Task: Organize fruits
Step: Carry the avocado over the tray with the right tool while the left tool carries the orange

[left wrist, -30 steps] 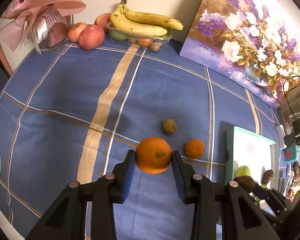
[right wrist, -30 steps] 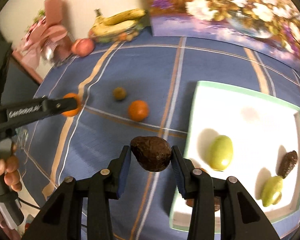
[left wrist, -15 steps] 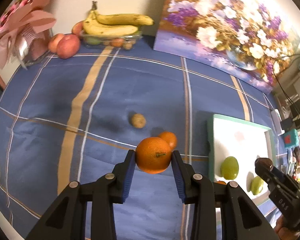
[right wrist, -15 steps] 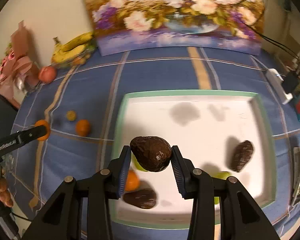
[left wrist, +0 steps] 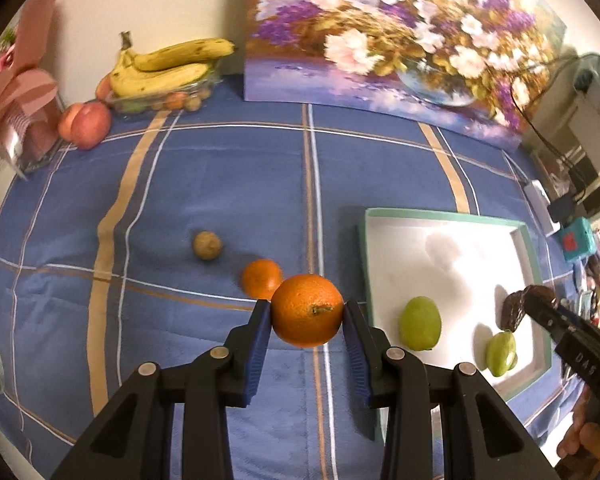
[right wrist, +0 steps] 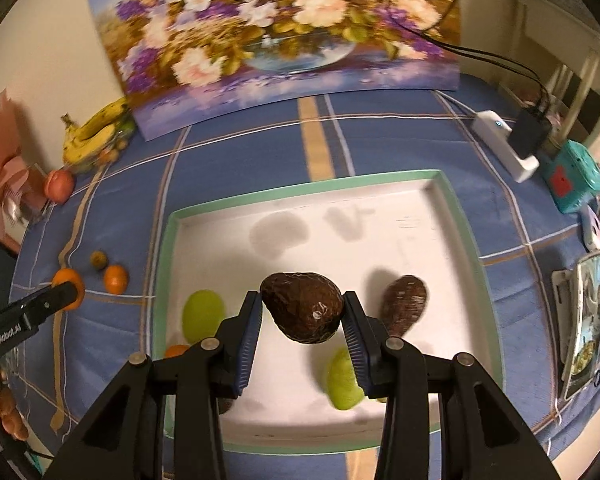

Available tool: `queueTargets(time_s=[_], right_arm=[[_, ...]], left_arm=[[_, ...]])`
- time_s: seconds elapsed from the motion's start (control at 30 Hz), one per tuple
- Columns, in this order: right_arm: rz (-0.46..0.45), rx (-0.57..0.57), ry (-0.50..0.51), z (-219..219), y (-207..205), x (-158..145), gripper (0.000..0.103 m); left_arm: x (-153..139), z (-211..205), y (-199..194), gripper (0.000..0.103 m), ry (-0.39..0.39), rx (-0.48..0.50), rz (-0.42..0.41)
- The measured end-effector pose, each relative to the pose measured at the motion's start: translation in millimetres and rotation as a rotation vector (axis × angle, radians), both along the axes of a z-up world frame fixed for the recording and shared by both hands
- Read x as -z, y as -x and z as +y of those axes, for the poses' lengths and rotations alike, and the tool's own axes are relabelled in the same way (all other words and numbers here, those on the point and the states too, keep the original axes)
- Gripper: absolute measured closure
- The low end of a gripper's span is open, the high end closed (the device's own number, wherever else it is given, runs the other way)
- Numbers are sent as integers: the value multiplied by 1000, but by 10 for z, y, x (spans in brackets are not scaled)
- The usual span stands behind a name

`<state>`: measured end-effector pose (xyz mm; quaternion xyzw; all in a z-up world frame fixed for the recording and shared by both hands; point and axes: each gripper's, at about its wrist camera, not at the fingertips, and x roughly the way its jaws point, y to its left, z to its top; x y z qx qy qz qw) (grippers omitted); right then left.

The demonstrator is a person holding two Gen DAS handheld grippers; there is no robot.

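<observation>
My left gripper (left wrist: pixel 306 314) is shut on a large orange (left wrist: pixel 307 310), held above the blue cloth just left of the white tray (left wrist: pixel 370 256). My right gripper (right wrist: pixel 302 312) is shut on a dark brown avocado (right wrist: pixel 303 306), held over the middle of the tray (right wrist: pixel 456 208). The tray holds a green fruit (right wrist: pixel 203 315), another green fruit (right wrist: pixel 342 384), a brown avocado (right wrist: pixel 405 304) and a small orange (right wrist: pixel 176 350). A small orange (left wrist: pixel 260 278) and a brown kiwi (left wrist: pixel 207 245) lie on the cloth.
Bananas on a plastic box (left wrist: pixel 164 76), apples (left wrist: pixel 86 124) and a pink wrapped bouquet (left wrist: pixel 16 108) stand at the back left. A flower painting (left wrist: pixel 400 40) leans on the wall. A power strip (right wrist: pixel 504 146), a teal device (right wrist: pixel 572 180) and a phone (right wrist: pixel 584 320) lie right of the tray.
Both grippers have moved right with their fruit. The right one now holds the avocado over the tray's middle; the left one has brought the orange up near the tray's left edge.
</observation>
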<state>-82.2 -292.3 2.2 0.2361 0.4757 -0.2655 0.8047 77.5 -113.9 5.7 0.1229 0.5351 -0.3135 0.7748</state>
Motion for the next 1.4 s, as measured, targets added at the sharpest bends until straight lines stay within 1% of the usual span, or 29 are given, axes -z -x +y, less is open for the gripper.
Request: queueTargets(time_s=[0.2,0.37,0.43,0.5,0.53,0.63,0.77,0.87,1.07,1.4], right_arm=[[18,72,2,-193,163,22,61],[3,112,-6,-319,246,37,61],[-11,113,-6,-347,238,43,61],[-17,113,-4,-364,216,68,61],[-19,110,0,-370,193,89,61],[-23,94,14,-399,117,151,61],[-36,78,17,-456,30,233,61],[-30,68,15,-489,-37,311,61],[-17,62,17,-530,-120,421,61],[10,85,-5,-627,-121,520,61]], left_arm=[[7,-246,175,64,-23,64,-21],[31,-461,288,64,-33,110,-28],[49,-553,302,64,-28,124,-34],[76,-658,302,64,7,157,-45],[106,-701,285,64,24,160,-44],[184,-794,249,64,29,155,-41],[226,-913,260,64,43,166,-67],[249,-1007,271,64,51,181,-80],[381,-1115,263,64,36,183,-62],[549,-1204,249,64,18,182,-34]])
